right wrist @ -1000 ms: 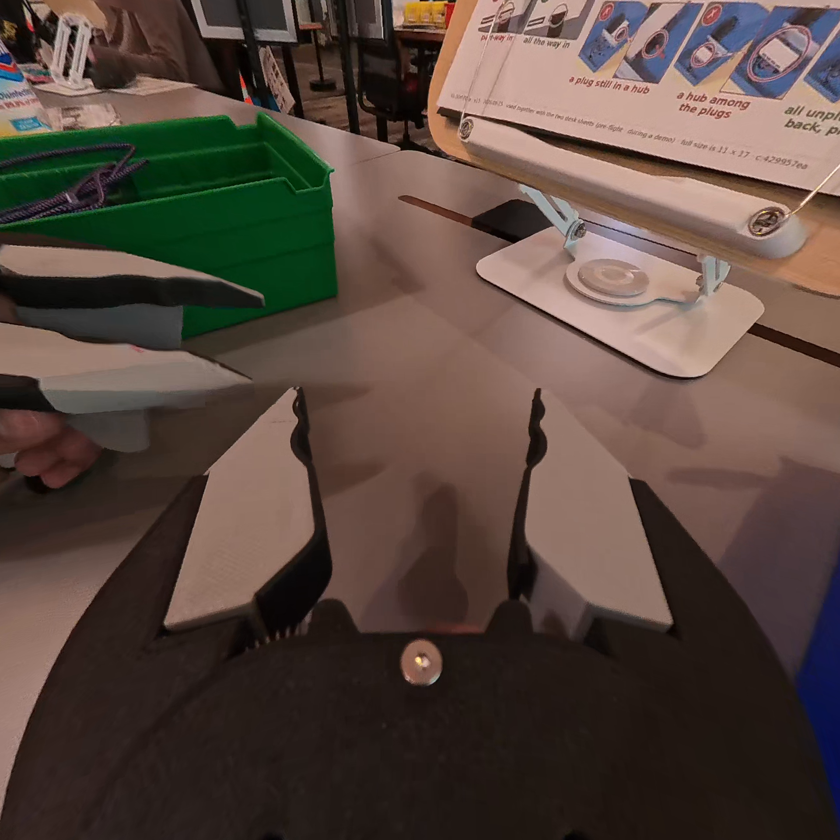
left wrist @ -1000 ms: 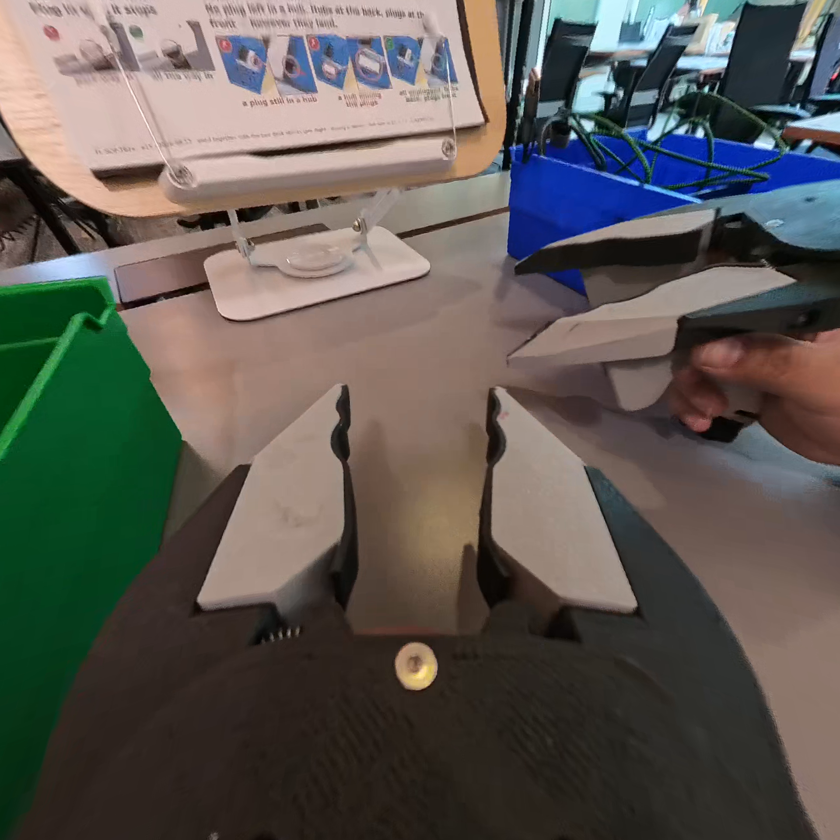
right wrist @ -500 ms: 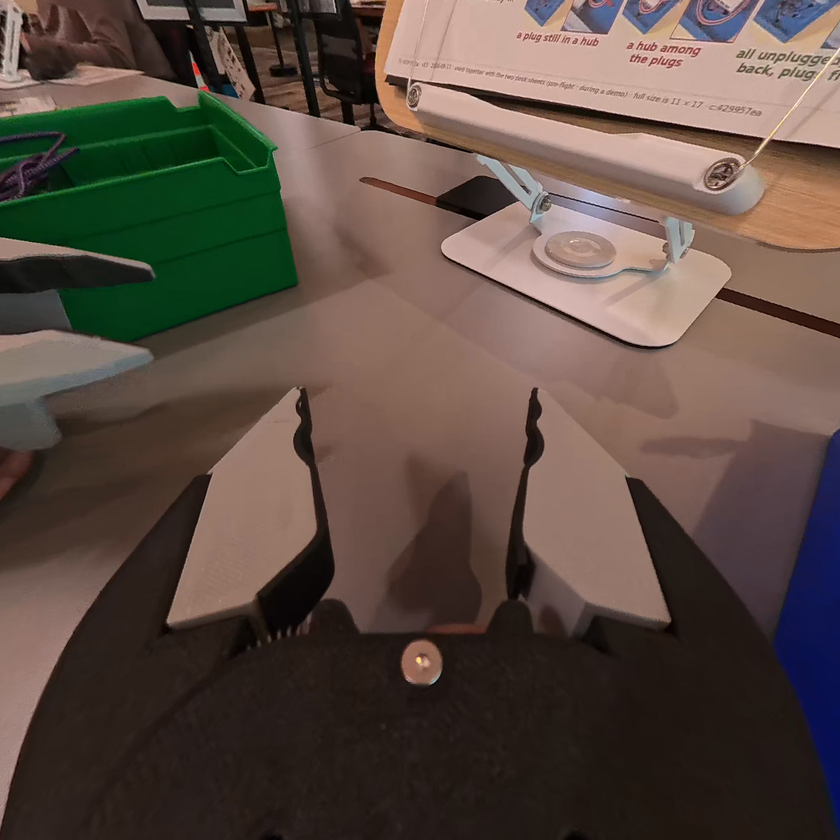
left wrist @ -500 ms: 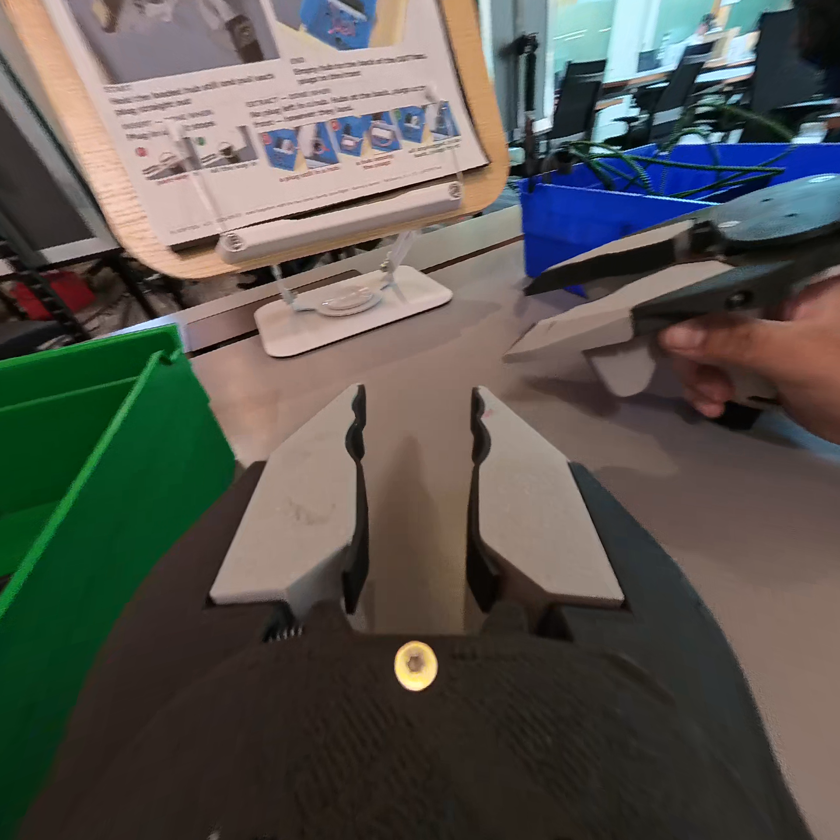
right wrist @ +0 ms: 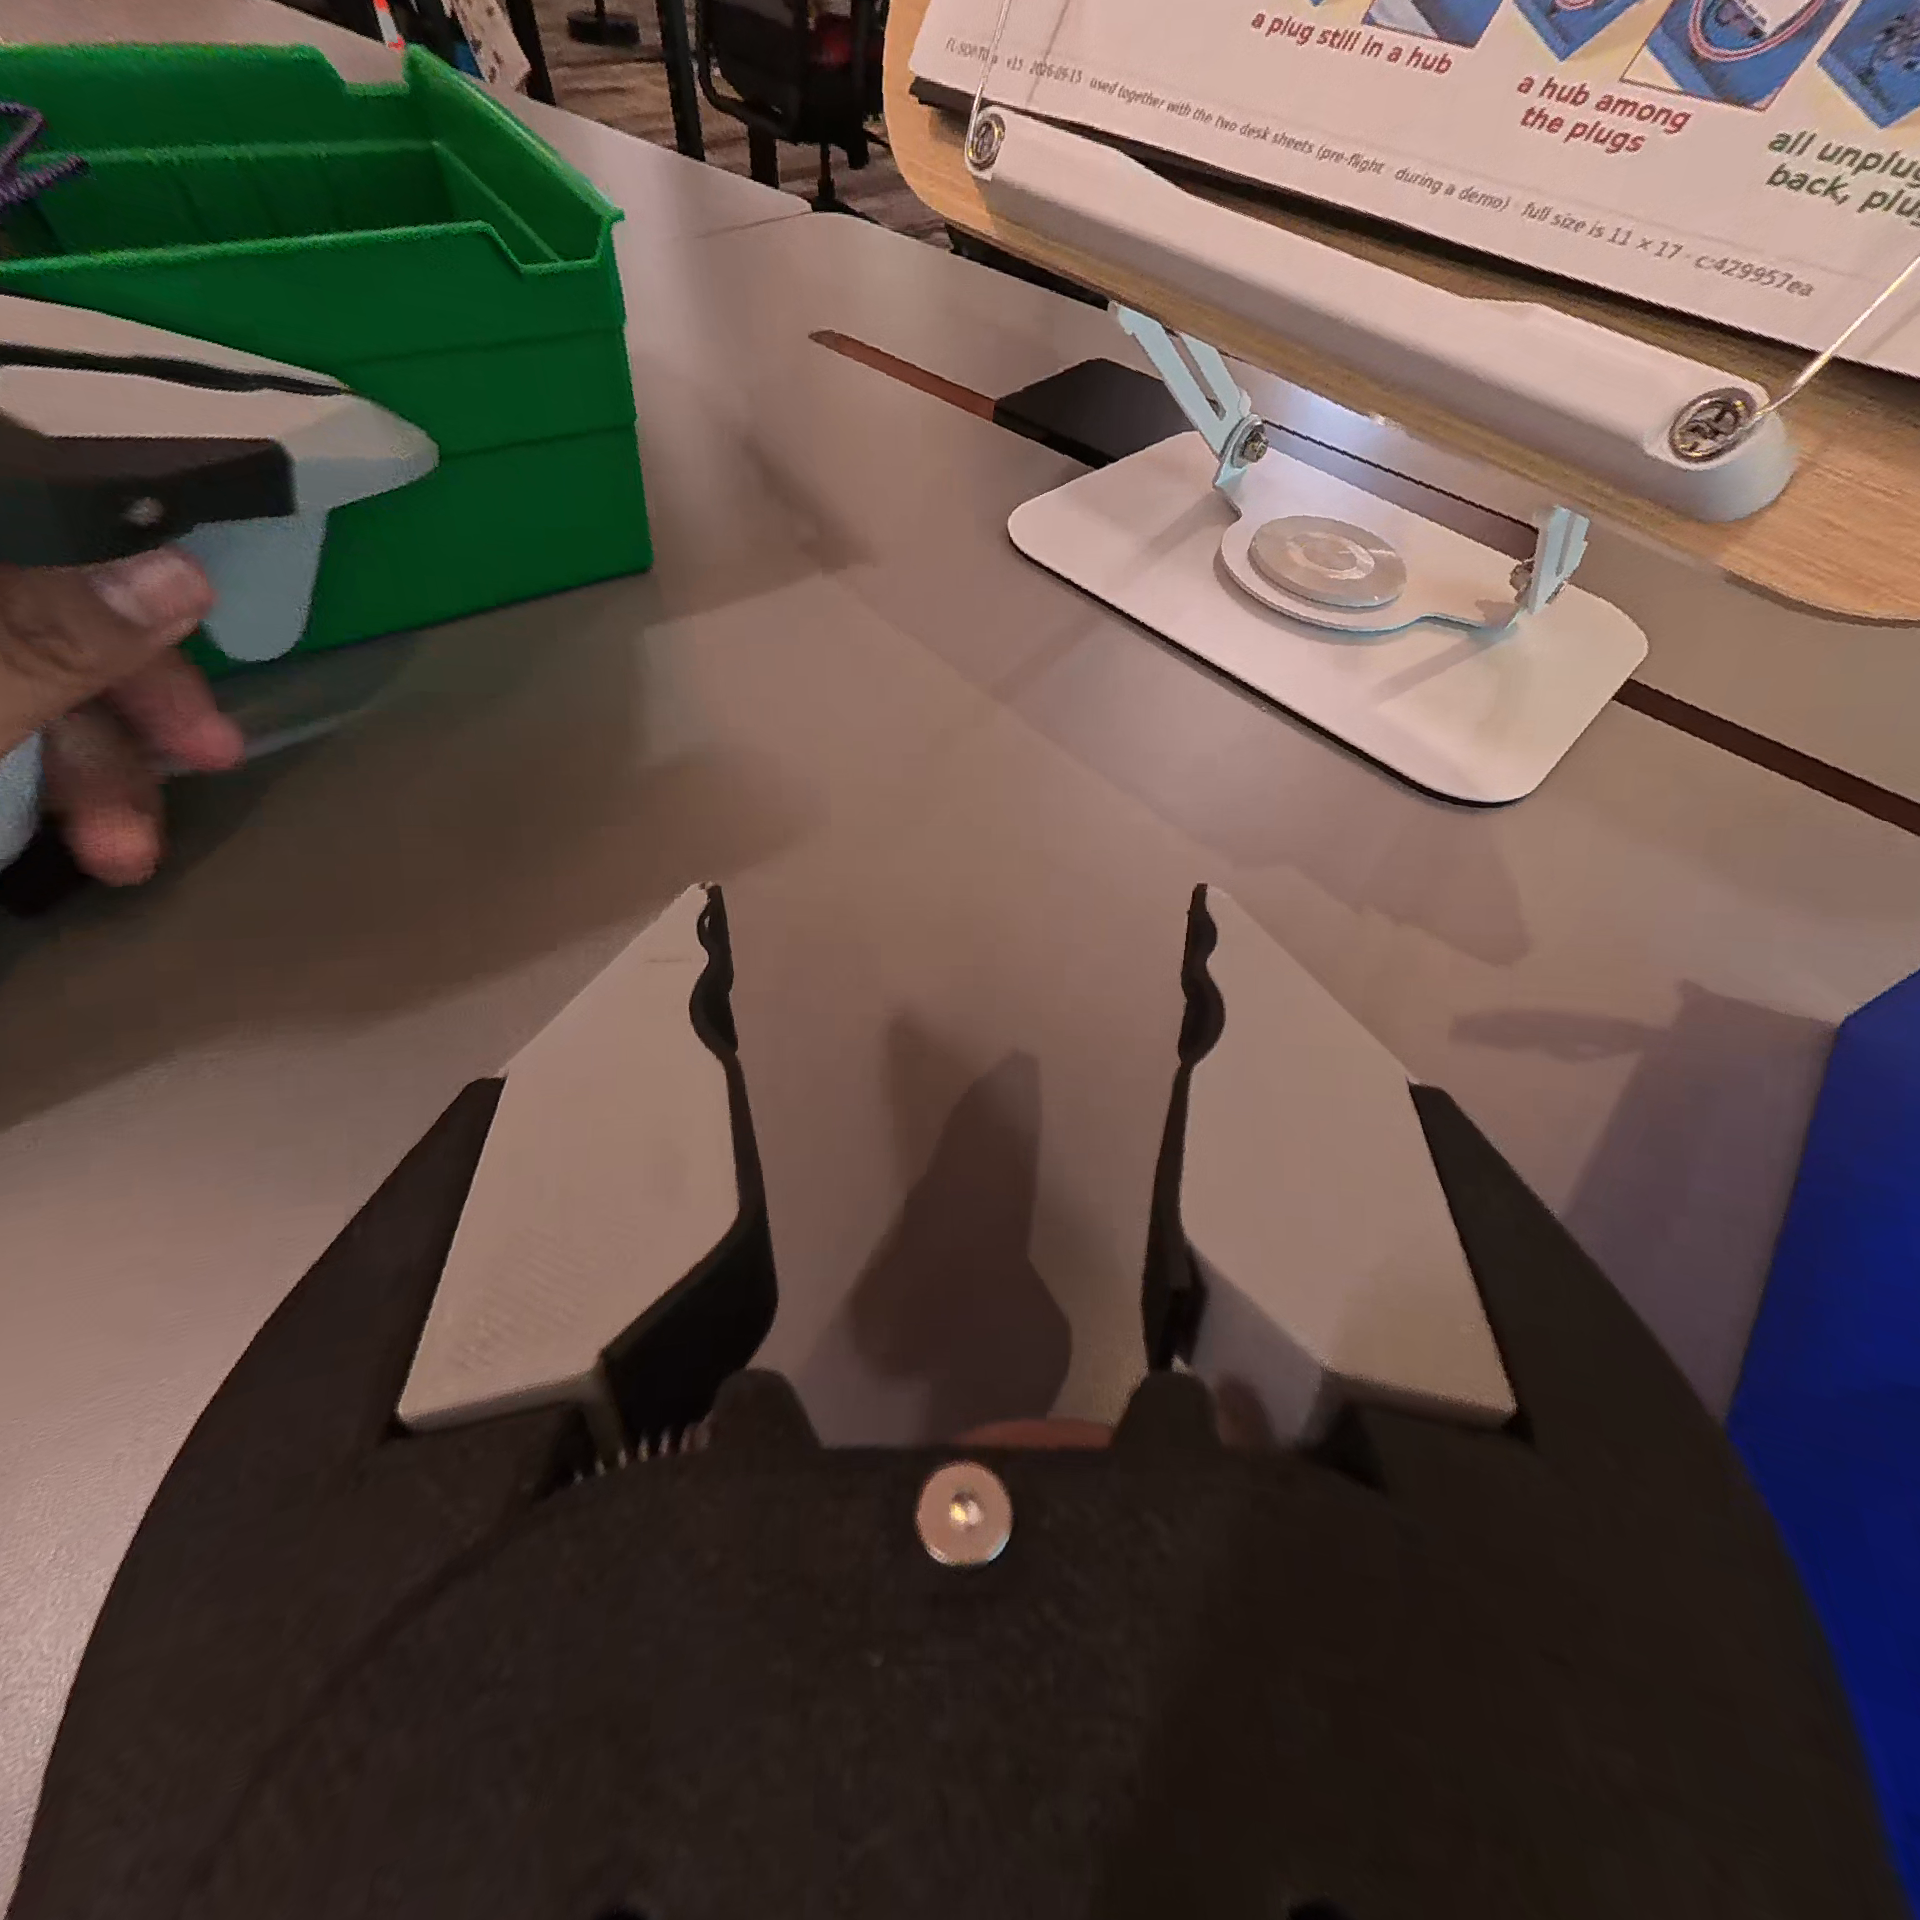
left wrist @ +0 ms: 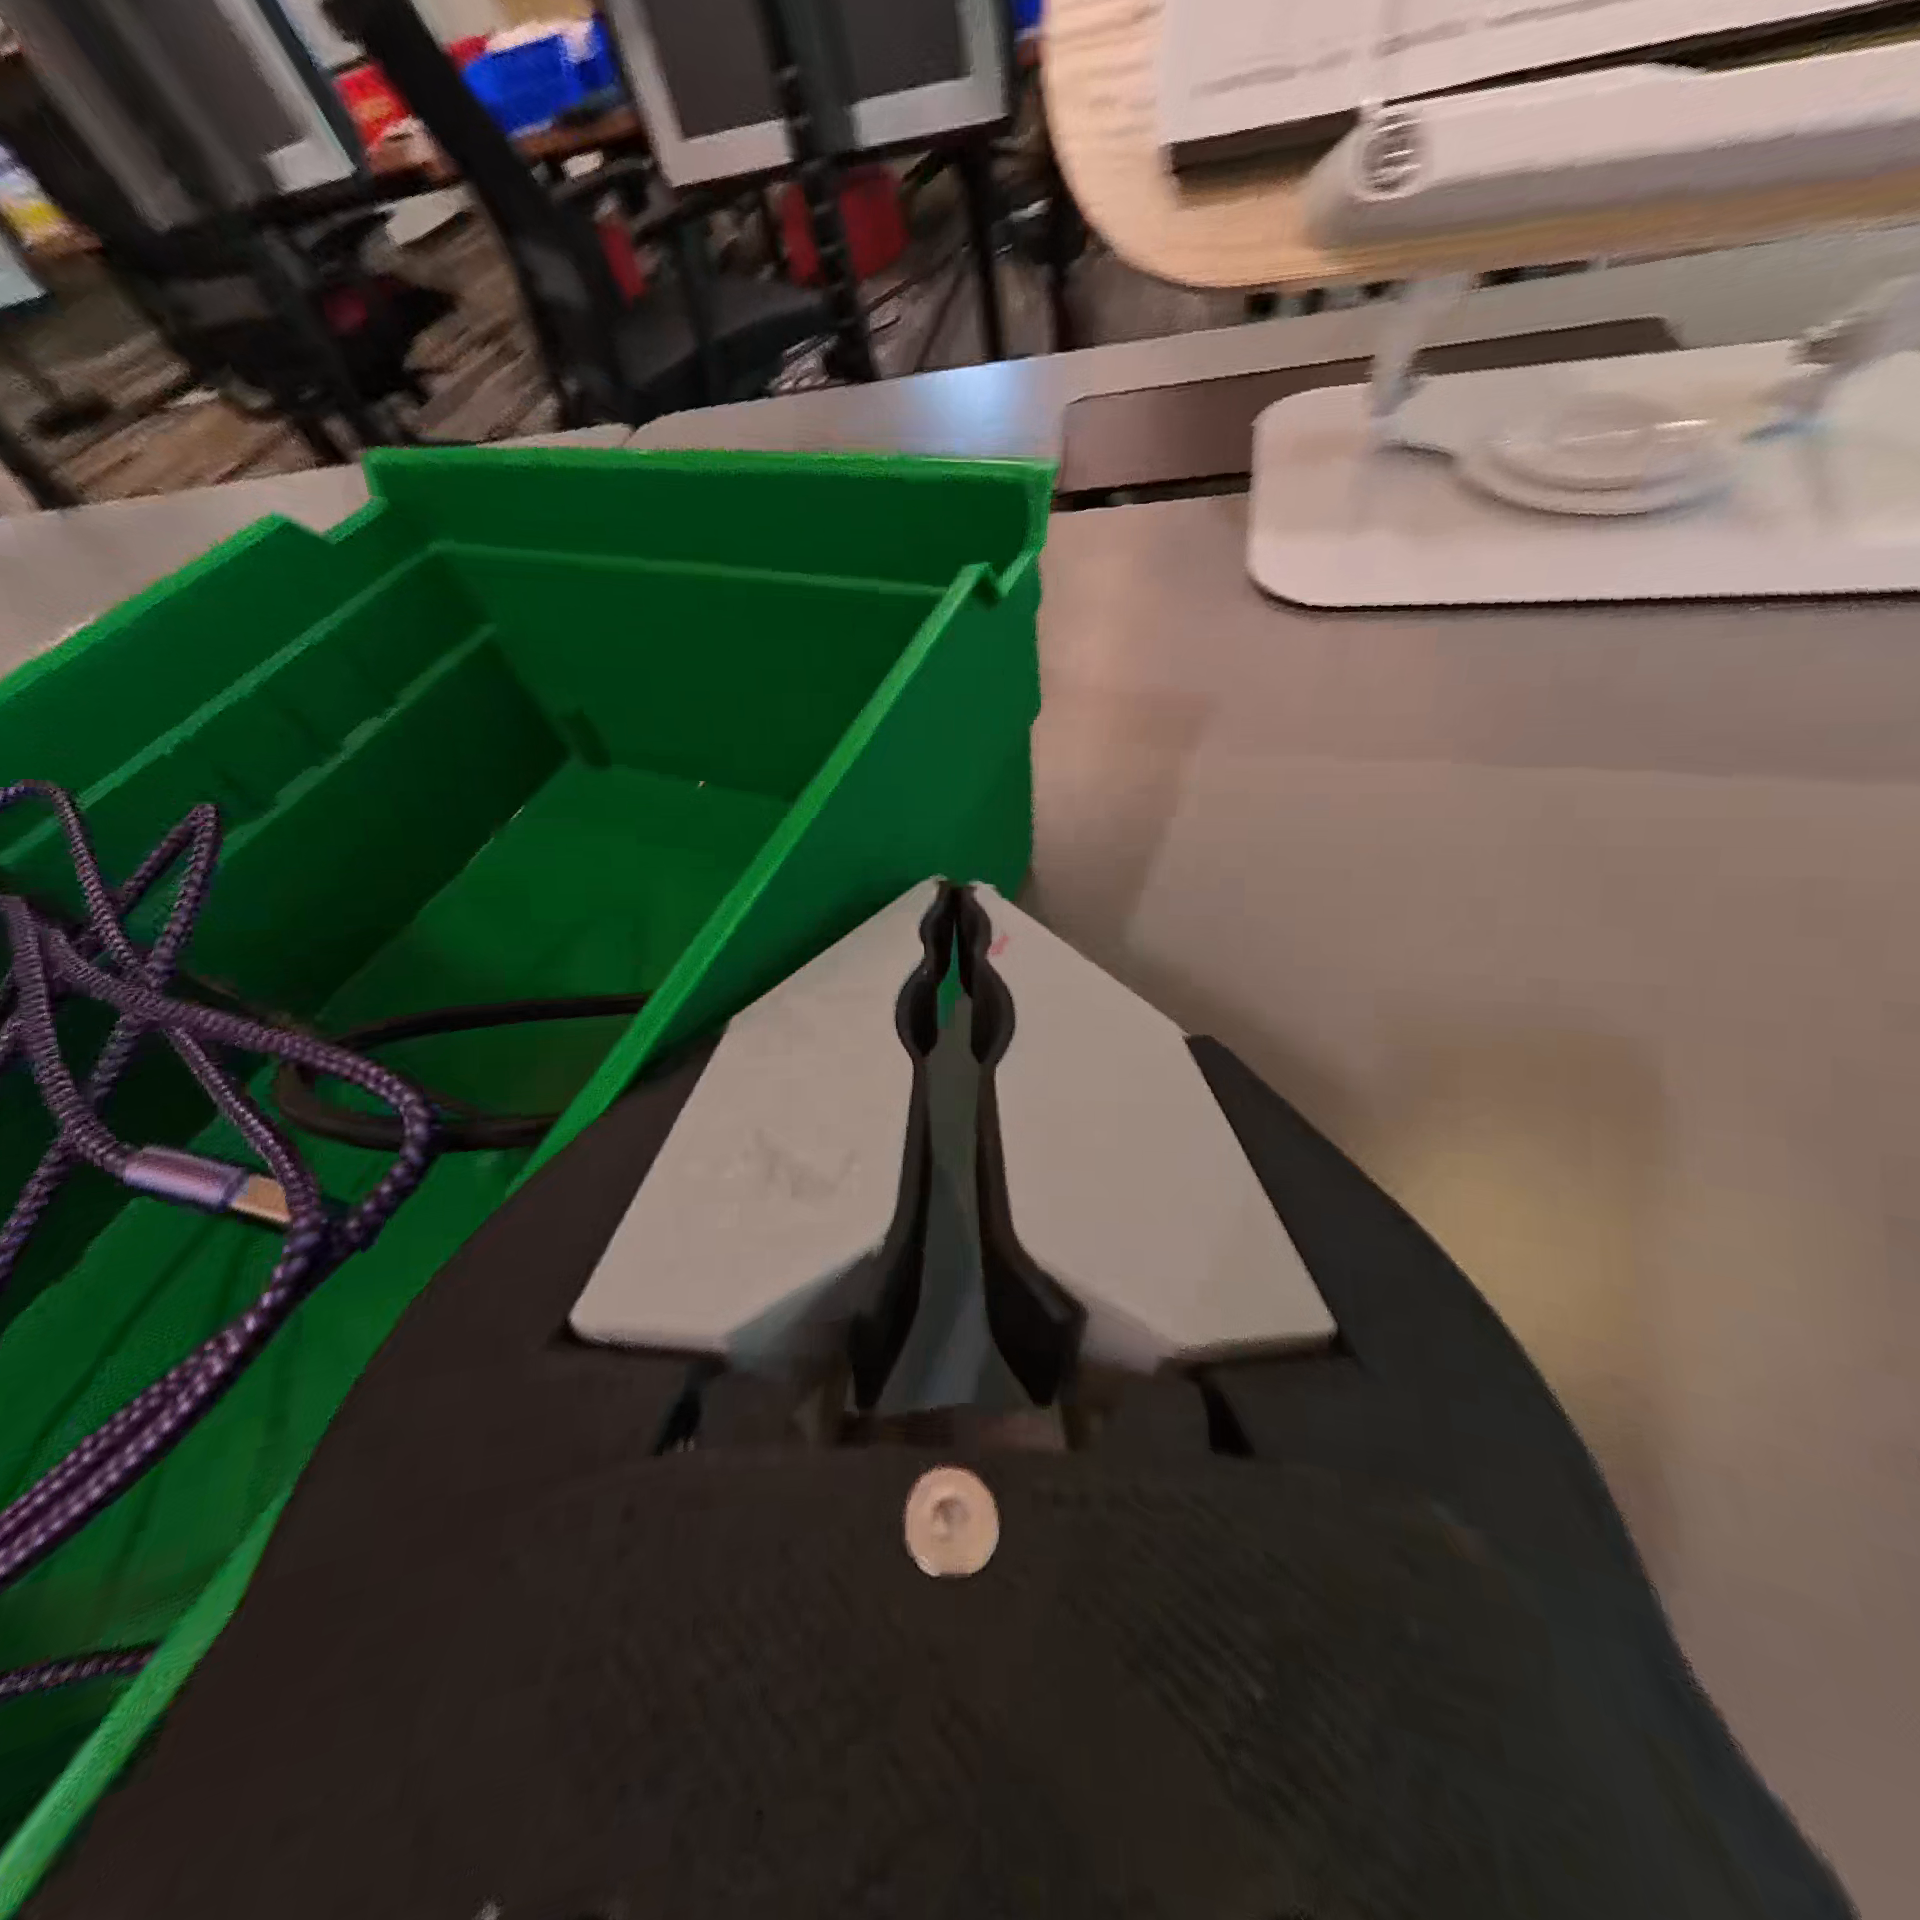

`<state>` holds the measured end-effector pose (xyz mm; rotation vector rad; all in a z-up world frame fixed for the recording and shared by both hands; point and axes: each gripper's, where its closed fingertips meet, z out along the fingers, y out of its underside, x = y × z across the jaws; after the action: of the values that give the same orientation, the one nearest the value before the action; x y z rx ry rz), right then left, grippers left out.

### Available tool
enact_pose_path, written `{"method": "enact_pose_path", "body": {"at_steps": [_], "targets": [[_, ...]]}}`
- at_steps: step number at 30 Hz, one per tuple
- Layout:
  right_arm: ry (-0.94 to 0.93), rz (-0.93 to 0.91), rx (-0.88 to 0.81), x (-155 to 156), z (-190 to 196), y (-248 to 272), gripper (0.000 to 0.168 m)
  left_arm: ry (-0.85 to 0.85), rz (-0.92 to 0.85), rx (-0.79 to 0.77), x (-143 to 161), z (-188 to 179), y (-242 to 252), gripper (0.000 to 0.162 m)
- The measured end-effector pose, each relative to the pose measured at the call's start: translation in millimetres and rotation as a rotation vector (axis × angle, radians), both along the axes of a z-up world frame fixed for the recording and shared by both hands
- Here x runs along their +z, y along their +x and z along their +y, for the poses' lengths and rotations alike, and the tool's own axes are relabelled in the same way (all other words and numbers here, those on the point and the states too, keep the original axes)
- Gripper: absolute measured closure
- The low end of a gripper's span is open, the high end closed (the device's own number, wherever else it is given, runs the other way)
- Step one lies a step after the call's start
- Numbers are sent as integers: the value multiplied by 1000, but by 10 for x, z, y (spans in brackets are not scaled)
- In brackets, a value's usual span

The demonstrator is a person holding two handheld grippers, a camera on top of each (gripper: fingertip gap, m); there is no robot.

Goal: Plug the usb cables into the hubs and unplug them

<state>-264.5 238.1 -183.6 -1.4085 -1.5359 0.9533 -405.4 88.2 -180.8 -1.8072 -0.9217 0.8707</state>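
My left gripper (left wrist: 958, 902) is shut and empty, its tips just right of the green bin's (left wrist: 862, 727) near right wall. Inside the bin lies a purple braided USB cable (left wrist: 156, 997) with a silver plug (left wrist: 208, 1184), and a black cable (left wrist: 457, 1023) beside it. My right gripper (right wrist: 954, 904) is open and empty over the bare grey table (right wrist: 935, 748). The left gripper also shows at the left edge of the right wrist view (right wrist: 410, 457), held by a hand (right wrist: 114, 686), in front of the green bin (right wrist: 499, 343). No hub is in view.
A white-based stand (right wrist: 1340, 613) holding an instruction sheet on a wooden board (right wrist: 1455, 187) stands at the back of the table; it also shows in the left wrist view (left wrist: 1558, 499). A blue bin's edge (right wrist: 1839, 1247) is at the right. Chairs and desks lie beyond.
My left gripper has closed fully and swung left toward the green bin, whose inside and cables now show. The right gripper has stayed open and drifted slightly forward.
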Motion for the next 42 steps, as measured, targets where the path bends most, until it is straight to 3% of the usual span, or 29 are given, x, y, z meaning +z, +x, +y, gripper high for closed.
{"method": "enact_pose_path", "body": {"at_steps": [3,7,9,12,15,19,26,32,37,42], "targets": [[-8,8,-2,12,6,7,83,40,-2,97,25,-53,-285,162],[-9,8,6,11,-7,14,84,216,2,164,136,-167,-555,162],[-8,7,11,9,-17,13,84,258,-29,62,136,-41,-505,162],[-9,-1,21,-3,-31,10,85,283,-64,-271,172,384,-37,162],[-5,6,29,7,-49,16,85,186,2,-441,190,608,368,147],[-21,16,32,22,-66,40,85,76,98,-515,188,738,666,139],[-32,-4,35,-8,-112,80,90,60,195,-562,266,678,888,141],[-31,-30,43,-49,-131,69,92,128,138,-568,281,637,849,143],[-73,-48,101,-70,-197,72,106,163,95,-605,273,639,864,134],[-89,-52,122,-74,-221,77,104,169,67,-629,254,660,876,128]]}}
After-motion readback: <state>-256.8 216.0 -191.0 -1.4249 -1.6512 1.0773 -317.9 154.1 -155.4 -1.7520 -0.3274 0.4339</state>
